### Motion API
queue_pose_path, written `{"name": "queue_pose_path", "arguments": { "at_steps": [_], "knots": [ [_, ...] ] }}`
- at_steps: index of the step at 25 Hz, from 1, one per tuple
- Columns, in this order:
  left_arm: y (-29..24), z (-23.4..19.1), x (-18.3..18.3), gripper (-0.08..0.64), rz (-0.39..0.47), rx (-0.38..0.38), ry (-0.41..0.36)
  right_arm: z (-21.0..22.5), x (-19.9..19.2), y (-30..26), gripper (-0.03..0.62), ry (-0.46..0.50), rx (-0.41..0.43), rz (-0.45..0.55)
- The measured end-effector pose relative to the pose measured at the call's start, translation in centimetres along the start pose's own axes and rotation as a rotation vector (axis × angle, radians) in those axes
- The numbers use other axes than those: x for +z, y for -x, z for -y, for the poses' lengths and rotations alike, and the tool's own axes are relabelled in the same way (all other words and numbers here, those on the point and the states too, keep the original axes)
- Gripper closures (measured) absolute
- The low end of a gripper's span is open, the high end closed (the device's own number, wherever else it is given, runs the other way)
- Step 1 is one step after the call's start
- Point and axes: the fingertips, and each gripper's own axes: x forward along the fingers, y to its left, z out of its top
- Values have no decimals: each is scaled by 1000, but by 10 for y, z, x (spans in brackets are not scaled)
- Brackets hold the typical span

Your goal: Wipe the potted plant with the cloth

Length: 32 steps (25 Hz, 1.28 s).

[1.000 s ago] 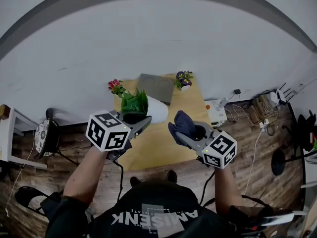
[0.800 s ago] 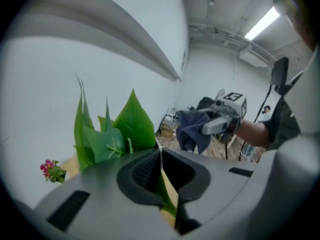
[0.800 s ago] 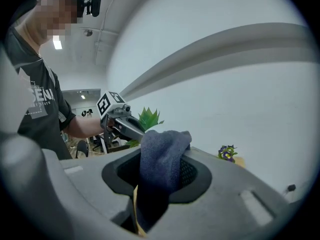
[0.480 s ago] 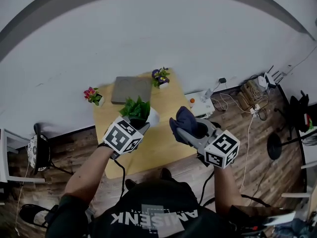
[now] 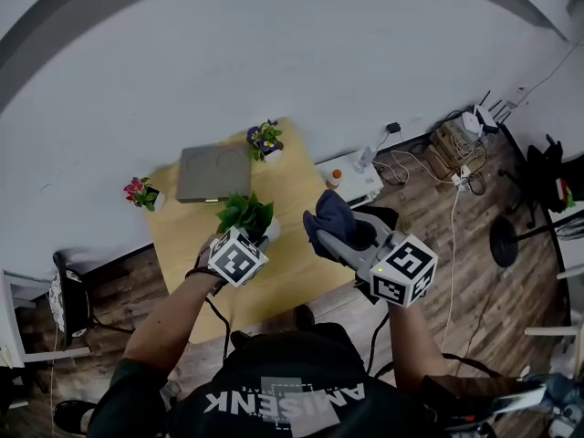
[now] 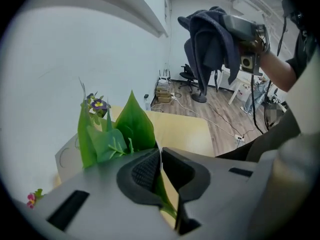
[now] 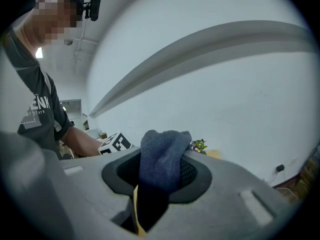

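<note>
head view: left hand-held gripper (image 5: pixel 259 238) clamps potted plant (image 5: pixel 245 213), right hand-held gripper (image 5: pixel 332 242) clamps cloth (image 5: pixel 330 215).

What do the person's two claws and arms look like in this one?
The left claw and right claw are grey moulded shells with black ribbed pads. Each carries a white cube printed with black square markers, and a black cable trails from each. The person wears a black short-sleeved T-shirt with pale lettering.

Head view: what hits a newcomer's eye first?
The dark blue cloth bunched in the right gripper, centre right of the head view. Next, the left gripper shut on the green potted plant, seen against the wooden table.
</note>
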Motion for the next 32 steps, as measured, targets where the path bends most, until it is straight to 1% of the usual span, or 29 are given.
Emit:
{"name": "queue_pose_path", "arguments": {
  "at_steps": [2,5,10,14,19,21,27,30,32],
  "knots": [
    [-17,0,-3,543,-26,1,-3,11,-2,3,466,-25,-17,12],
    [-38,-1,-6,541,-64,6,-35,26,-7,7,468,-56,-44,21],
    [-62,-3,-6,538,-86,8,-47,39,-13,10,466,-86,-65,28],
    [-74,-3,-5,540,-113,35,-128,46,-19,13,468,-107,-84,37],
    [-84,10,-10,540,-180,51,-292,49,-25,16,466,-123,-81,41],
    [-87,16,-11,540,-193,45,-333,50,-25,16,466,-127,-78,45],
    [-90,16,-13,535,-223,88,-397,48,-28,17,466,-129,-64,45],
    [-86,17,-14,488,-220,98,-408,45,-28,18,466,-125,-54,43],
    [-83,17,-14,472,-209,106,-409,44,-26,20,466,-121,-51,45]
  ]
}}
